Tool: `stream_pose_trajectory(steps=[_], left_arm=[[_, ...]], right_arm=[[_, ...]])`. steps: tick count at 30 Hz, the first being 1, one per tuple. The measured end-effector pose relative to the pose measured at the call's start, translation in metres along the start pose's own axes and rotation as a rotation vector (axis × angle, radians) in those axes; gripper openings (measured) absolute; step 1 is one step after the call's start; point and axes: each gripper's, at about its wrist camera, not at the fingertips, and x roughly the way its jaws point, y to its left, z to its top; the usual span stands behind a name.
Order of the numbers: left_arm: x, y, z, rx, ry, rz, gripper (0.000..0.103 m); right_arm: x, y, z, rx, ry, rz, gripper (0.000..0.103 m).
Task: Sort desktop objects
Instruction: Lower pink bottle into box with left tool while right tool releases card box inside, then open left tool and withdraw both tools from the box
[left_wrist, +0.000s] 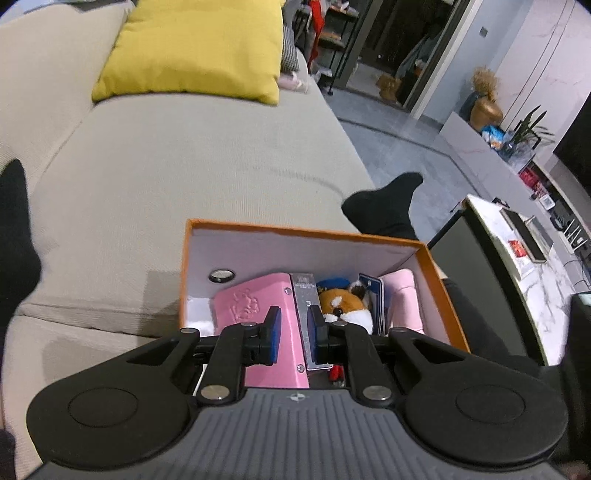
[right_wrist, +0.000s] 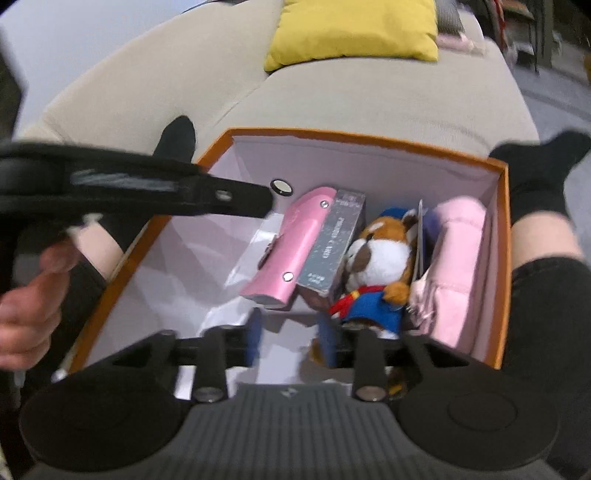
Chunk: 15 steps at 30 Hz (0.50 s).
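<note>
A beige sofa (left_wrist: 177, 166) fills the space beyond both grippers, with a yellow cushion (left_wrist: 195, 48) far ahead on its seat. The person's black-socked feet (left_wrist: 384, 210) and dark trouser legs flank an orange box (left_wrist: 295, 230) that rests on the sofa directly in front of the grippers; its near wall is cut off by the gripper bodies in both views.

Inside the box, to the far right of the right gripper (right_wrist: 290, 338), a pale pink padded pouch (right_wrist: 458, 251) stands against the box wall. Ahead and slightly left of that gripper leans a pink case (right_wrist: 295, 243) with metal studs, and touching its right side is a grey box (right_wrist: 332, 243) whose printing is too blurred to read. A plush toy (right_wrist: 380, 266) in brown, white and blue lies just ahead and right of the right gripper, its lower end hidden behind the right finger. A dark blue card (left_wrist: 371, 291) stands on edge between the plush toy and the pouch. A small round metal-rimmed hole (right_wrist: 280, 186) sits in the box's far wall.

The right gripper stands open, nothing pressed between its blue pads, which are smeared by motion.

The left gripper (left_wrist: 293, 332) is nearly closed, pads a narrow gap apart; the pink case and grey box show through the gap below, and no pad visibly presses on them. From the right wrist it crosses the left side of the picture as a blurred black bar, held by a hand (right_wrist: 26, 314) cut off at the edge.
</note>
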Motion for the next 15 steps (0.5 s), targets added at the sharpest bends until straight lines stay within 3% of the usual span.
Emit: stream_pose_trajectory(steps=[6, 10, 14, 15], left_arm=[[-0.029, 0.012, -0.005, -0.038, -0.053, 0.013, 0.016], [-0.045, 0.021, -0.01, -0.062, -0.089, 0.006, 0.016], [-0.055, 0.029, -0.016, -0.081, -0.108, 0.009, 0.016], [-0.056, 0.031, -0.017, -0.086, -0.108, 0.008, 0.016]], right_arm=[[0.019, -0.006, 0.003, 0.208, 0.047, 0.021, 0.041], [0.033, -0.005, 0.005, 0.303, 0.031, -0.026, 0.042], [0.045, -0.01, 0.007, 0.378, 0.024, -0.016, 0.041], [0.047, -0.009, 0.006, 0.389, 0.025, -0.014, 0.035]])
